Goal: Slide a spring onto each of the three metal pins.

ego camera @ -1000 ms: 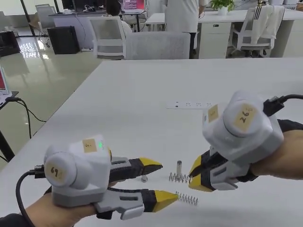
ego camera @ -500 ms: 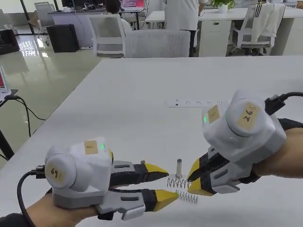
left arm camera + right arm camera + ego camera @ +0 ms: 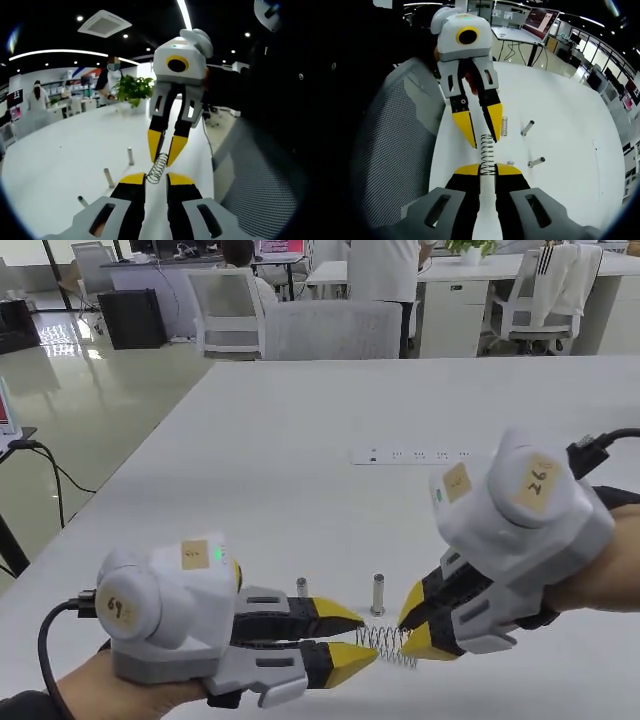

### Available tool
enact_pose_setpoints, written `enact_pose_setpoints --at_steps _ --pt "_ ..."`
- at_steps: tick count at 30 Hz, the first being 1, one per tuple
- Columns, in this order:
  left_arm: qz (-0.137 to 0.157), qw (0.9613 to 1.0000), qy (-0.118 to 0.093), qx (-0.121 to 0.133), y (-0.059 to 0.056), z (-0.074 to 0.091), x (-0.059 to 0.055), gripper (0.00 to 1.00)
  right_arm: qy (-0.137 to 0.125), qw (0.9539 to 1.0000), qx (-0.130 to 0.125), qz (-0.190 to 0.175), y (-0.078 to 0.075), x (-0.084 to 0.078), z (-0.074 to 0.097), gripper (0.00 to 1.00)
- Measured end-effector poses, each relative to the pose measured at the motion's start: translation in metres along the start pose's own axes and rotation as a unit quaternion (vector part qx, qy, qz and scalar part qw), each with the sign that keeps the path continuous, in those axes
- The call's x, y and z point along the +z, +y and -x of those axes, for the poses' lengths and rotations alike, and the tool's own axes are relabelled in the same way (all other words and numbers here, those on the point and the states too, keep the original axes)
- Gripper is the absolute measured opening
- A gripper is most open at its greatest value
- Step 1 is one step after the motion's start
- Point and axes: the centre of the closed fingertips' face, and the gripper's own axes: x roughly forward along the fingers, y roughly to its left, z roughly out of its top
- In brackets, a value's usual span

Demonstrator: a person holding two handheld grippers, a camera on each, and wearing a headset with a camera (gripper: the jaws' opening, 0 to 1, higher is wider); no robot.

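Note:
My right gripper (image 3: 412, 625) is shut on one end of a spring (image 3: 386, 642), held just above the white table (image 3: 300, 470). The spring (image 3: 487, 152) reaches across to my left gripper (image 3: 362, 636), whose jaws stand a little apart around its other end (image 3: 156, 170). In the left gripper view three metal pins stand on the table: one (image 3: 130, 156), another (image 3: 108, 177) and a third (image 3: 81, 201). Two pins (image 3: 378, 593) (image 3: 301, 586) rise just beyond the jaws. A second spring (image 3: 504, 125) lies on the table near the left gripper's fingers (image 3: 466, 125).
A white power strip (image 3: 415, 456) lies further back on the table. Office chairs (image 3: 330, 332) and desks stand beyond the far edge, with a person (image 3: 385, 270) behind them. The table's left edge (image 3: 150, 455) drops to the floor.
The right gripper has lifted a spring off the table and brought it to the left gripper. The left gripper moved right and its jaws narrowed around the spring's free end.

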Motion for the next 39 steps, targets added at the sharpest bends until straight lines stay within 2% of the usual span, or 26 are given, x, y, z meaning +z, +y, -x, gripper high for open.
enact_pose_setpoints --at_steps 20,23,39 --pt "-0.003 0.9997 0.006 -0.024 -0.011 -0.002 -0.002 0.04 0.0 0.9991 0.027 0.034 0.01 0.0 0.005 0.07" --pt "0.0 0.9996 0.002 -0.027 -0.012 -0.001 -0.001 0.03 -0.001 0.999 0.029 0.033 0.01 0.001 0.006 0.07" --pt "0.006 0.9993 0.008 -0.037 -0.016 -0.001 -0.003 0.03 -0.004 0.9993 0.034 0.015 0.013 -0.001 0.004 0.09"
